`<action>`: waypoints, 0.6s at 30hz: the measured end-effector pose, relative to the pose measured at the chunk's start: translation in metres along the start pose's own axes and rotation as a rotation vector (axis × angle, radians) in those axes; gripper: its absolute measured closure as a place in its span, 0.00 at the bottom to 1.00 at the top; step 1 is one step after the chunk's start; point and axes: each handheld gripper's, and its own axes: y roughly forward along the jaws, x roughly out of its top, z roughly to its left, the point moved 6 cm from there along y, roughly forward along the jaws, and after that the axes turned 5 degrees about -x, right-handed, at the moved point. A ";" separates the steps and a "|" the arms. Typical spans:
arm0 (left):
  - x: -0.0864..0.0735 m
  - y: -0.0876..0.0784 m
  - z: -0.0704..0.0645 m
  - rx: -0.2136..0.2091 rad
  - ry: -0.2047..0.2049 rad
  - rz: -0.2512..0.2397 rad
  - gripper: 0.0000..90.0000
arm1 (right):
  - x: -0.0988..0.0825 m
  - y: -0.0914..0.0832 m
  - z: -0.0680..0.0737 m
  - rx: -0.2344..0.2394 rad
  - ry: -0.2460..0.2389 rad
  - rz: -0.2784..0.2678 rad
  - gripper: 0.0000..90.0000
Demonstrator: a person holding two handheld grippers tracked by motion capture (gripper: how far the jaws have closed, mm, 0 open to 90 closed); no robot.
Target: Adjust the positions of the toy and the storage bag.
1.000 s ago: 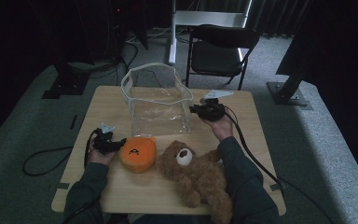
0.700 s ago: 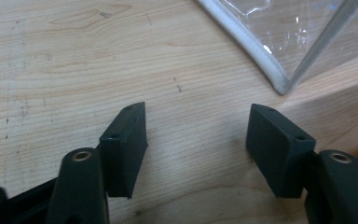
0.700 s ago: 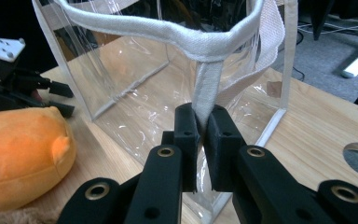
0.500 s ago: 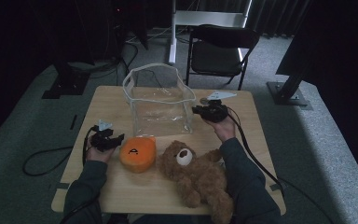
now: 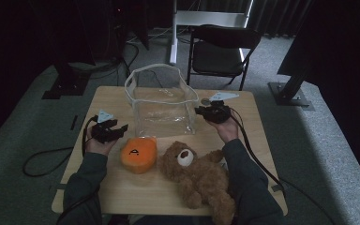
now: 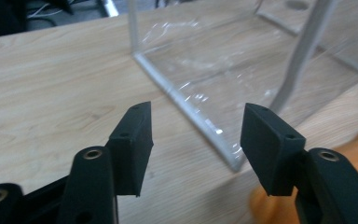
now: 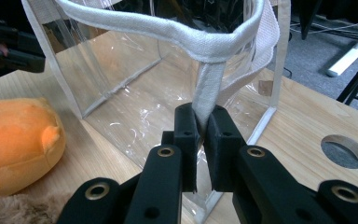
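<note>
A person sits at the pale wooden table (image 5: 122,187) with a black two-jaw gripper in each hand. The clear plastic tote bag with white fabric trim (image 5: 161,105) stands upright near the far middle of the tabletop, its mouth gaping. The right gripper (image 5: 201,111) is at the bag's right front corner, and in the right gripper view its jaws are pinched tight on the white fabric strap (image 7: 207,100) that runs down from the bag's rim, so the bag is held there. The left gripper (image 5: 122,127) hovers over the table to the left of the bag, just beside the front left corner and apart from it; its jaws have just been closing, yet in the left gripper view they stand apart with nothing between them, framing the bag's lower corner seam (image 6: 205,126) beyond. In front of the bag lies a round orange plush toy with a dark mark on top (image 5: 139,153), close to the left gripper, and right beside it a brown teddy bear with a pale muzzle (image 5: 194,173) sprawls on its back toward the near edge. A black folding chair (image 5: 218,49) stands on the grey carpet behind the table.
</note>
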 end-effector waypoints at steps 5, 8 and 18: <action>0.012 -0.001 -0.011 -0.064 0.015 -0.023 0.57 | -0.002 -0.003 -0.003 0.001 0.008 -0.009 0.93; 0.018 0.001 -0.017 -0.083 0.024 -0.028 0.59 | -0.004 -0.005 -0.005 0.001 0.016 -0.011 0.93; 0.032 0.009 -0.029 -0.088 0.067 -0.018 0.73 | -0.006 -0.009 -0.007 -0.003 0.014 -0.011 0.93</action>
